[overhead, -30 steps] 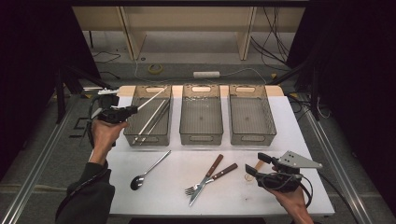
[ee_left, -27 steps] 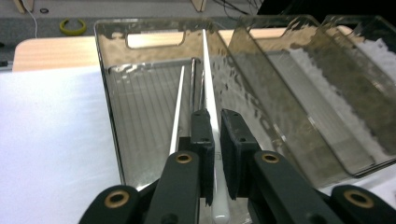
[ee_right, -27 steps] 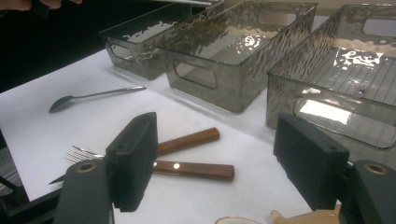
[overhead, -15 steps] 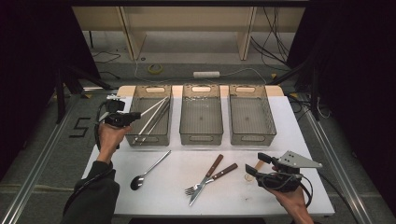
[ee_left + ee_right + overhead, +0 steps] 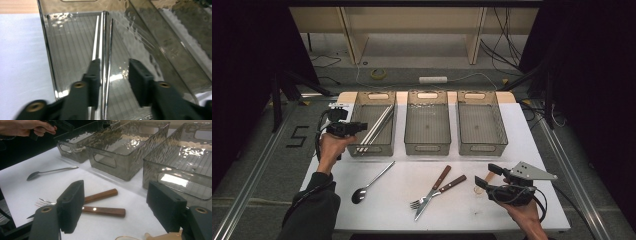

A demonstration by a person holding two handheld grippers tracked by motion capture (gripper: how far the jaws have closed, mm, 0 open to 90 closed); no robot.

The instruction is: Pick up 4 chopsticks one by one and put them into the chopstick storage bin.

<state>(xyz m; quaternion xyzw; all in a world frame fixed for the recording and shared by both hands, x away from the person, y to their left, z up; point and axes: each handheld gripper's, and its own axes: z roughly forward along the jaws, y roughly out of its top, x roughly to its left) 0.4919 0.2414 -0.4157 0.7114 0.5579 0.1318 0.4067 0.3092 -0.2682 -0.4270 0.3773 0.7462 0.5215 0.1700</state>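
Left tool (image 5: 112,75) opening; slim shiny metal chopsticks (image 5: 105,50) between jaws.

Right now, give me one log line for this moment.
left hand-held gripper: jaws just opened, chopsticks released in left bin | right hand-held gripper: open, empty, over table | waiting: spoon, fork, knife

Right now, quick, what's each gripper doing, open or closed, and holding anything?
Left gripper: jaws just opening, metal chopsticks loose between them.
Right gripper: open, empty.
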